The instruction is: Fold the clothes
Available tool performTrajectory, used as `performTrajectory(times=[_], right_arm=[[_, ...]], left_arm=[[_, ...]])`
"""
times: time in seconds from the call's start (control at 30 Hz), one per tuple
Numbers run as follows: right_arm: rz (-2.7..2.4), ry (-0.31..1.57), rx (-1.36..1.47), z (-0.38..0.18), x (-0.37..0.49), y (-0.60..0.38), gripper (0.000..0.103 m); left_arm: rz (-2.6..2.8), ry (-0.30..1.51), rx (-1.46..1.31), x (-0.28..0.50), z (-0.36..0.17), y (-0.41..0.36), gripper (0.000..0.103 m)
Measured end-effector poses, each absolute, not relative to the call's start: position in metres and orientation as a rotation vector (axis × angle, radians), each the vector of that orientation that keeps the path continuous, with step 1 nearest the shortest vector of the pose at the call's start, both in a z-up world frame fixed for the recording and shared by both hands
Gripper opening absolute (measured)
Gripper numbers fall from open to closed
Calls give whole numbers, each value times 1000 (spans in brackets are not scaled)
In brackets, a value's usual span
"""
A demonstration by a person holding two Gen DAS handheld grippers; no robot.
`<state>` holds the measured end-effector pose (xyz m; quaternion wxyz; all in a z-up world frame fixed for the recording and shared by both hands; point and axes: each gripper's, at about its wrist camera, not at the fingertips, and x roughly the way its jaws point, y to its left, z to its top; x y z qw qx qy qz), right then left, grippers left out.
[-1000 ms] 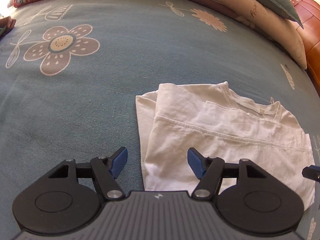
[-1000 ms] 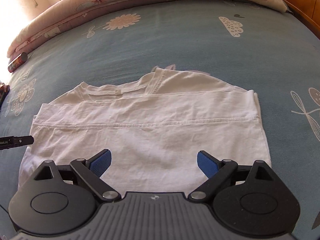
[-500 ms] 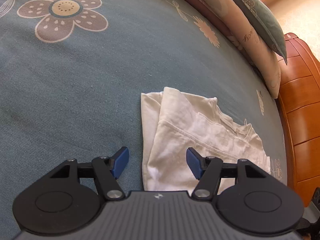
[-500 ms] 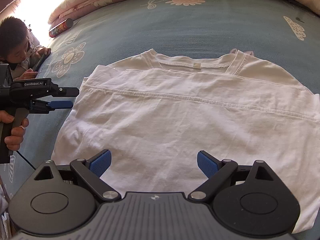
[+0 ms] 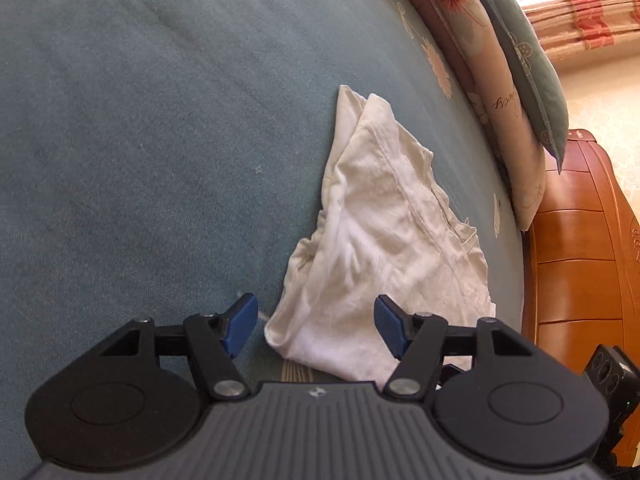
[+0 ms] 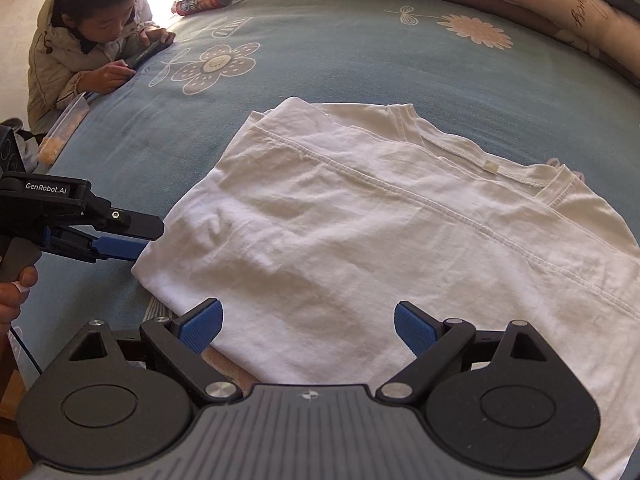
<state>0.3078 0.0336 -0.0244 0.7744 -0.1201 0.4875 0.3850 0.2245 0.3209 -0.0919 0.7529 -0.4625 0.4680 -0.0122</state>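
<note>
White cotton lies part-folded on a blue flowered bedspread (image 6: 360,60): a T-shirt (image 6: 380,240), its lower half already doubled up toward the collar, sits near the bed's front edge as two hand-held grippers close in on it. At the shirt's near left corner, the left gripper (image 5: 316,326) hangs with its jaws about half open and nothing between the blue pads but cloth lying loose below them. Over the near edge, the right gripper (image 6: 308,326) also stands open and empty (neither tool has a hold yet). The next fold looks likely to run sideways, so each tool would do well to pinch every layer at its corner, low against the bedspread, then lift and carry across together so the stitched hem stays straight. A shallow bite risks catching only the top layer. At the far side of the bed a tall snack can (image 6: 204,0) lies on its side, contents unseen, and a person (image 6: 84,40) leans over a phone.
</note>
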Motion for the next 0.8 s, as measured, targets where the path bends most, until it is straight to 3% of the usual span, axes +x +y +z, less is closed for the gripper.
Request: performTrajectory(times=[0.33, 0.6, 0.8], right_arm=[[943, 1031, -336, -22, 285, 71, 95], [992, 954, -439, -24, 273, 97, 95], [954, 1006, -395, -22, 277, 81, 95]], left_arm=[[-96, 892, -1356, 222, -134, 335, 72], [-180, 907, -1368, 234, -139, 341, 72], [-167, 945, -1213, 225, -124, 336, 72]])
